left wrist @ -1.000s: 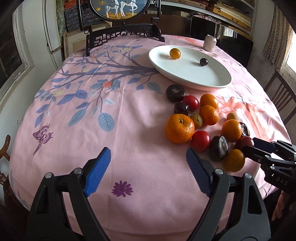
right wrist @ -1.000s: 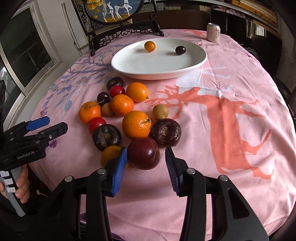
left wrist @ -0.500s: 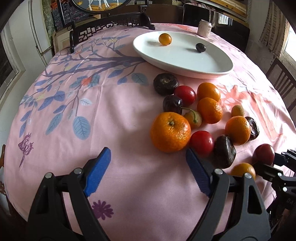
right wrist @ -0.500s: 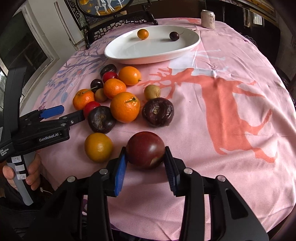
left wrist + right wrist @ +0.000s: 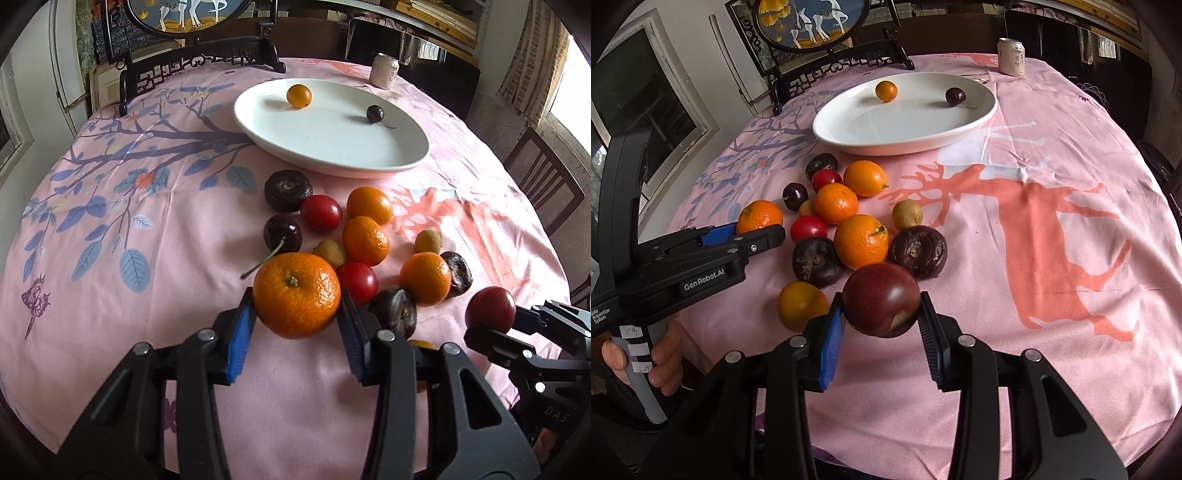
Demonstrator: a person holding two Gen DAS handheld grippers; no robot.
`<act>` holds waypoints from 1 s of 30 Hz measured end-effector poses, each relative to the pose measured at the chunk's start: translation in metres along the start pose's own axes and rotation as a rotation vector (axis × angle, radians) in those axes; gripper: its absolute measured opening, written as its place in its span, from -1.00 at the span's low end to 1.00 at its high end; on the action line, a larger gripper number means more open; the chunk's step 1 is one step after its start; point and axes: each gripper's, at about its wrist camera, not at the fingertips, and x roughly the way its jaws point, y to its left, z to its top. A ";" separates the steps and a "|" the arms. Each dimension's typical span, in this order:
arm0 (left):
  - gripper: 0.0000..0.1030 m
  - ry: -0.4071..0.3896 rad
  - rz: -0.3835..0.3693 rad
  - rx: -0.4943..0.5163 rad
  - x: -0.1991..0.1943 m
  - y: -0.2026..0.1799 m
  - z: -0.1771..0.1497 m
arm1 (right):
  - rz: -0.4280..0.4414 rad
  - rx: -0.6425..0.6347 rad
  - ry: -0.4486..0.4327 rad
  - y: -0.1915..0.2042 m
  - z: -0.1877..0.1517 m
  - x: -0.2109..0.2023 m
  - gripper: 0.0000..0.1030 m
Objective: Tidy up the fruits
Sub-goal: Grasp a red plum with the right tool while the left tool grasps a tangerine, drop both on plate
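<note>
On the pink tablecloth (image 5: pixel 177 229), toward its near edge, the left gripper (image 5: pixel 297 328) is closing its jaws on a large mandarin (image 5: pixel 296 293), with the blue pads set against both flanks of the fruit at the left end of the loose cluster. A person's hand (image 5: pixel 646 354) wraps that gripper's handle by the near left edge of the table. Just behind the mandarin lie a dark cherry (image 5: pixel 282 232) with its stem, a small green-brown fruit (image 5: pixel 330 253) and a red tomato-like fruit (image 5: pixel 357 281); further back sit a dark wrinkled fruit (image 5: pixel 288 190), another red one (image 5: pixel 321 212) and two more mandarins (image 5: pixel 369 205) (image 5: pixel 365 240). Beyond the cluster, nearer the far edge, the white oval plate (image 5: pixel 332 147) carries a small orange fruit (image 5: pixel 299 95) on its left part and a dark cherry-like fruit (image 5: pixel 375 113) well apart to its right. A drink can (image 5: pixel 1011 57) stands upright at the far right edge. Nearer, right of the cluster, the right gripper (image 5: pixel 882 319) holds a dark red plum (image 5: pixel 881 300) in narrow jaws, both pads pressed to it, raised over the cloth, with an orange-yellow fruit (image 5: pixel 801 304) lying just left of it.
</note>
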 end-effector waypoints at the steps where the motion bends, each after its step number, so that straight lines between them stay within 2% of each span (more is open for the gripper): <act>1: -0.14 -0.006 -0.010 0.000 -0.005 -0.001 0.000 | 0.002 -0.003 -0.005 0.001 0.002 -0.001 -0.23; 6: -0.14 -0.021 -0.060 0.013 -0.020 -0.008 0.001 | 0.010 -0.002 -0.028 0.003 0.009 -0.005 -0.23; 11: -0.14 -0.031 -0.051 0.012 -0.024 -0.005 0.013 | 0.001 -0.001 -0.045 0.000 0.020 -0.006 -0.23; 14: -0.14 -0.029 -0.035 0.011 -0.021 0.001 0.034 | -0.006 -0.021 -0.060 0.000 0.036 -0.006 -0.23; 18: -0.14 -0.044 0.000 0.013 -0.010 0.008 0.083 | -0.001 -0.062 -0.082 0.000 0.076 0.001 -0.23; 21: -0.13 -0.036 0.026 0.025 0.012 0.008 0.128 | 0.003 -0.092 -0.115 -0.002 0.118 0.013 -0.23; 24: -0.13 -0.001 0.064 0.019 0.045 0.008 0.166 | -0.001 -0.111 -0.099 -0.007 0.162 0.039 -0.23; 30: -0.13 0.089 0.070 0.002 0.110 0.009 0.204 | -0.057 -0.131 -0.014 -0.026 0.217 0.106 -0.23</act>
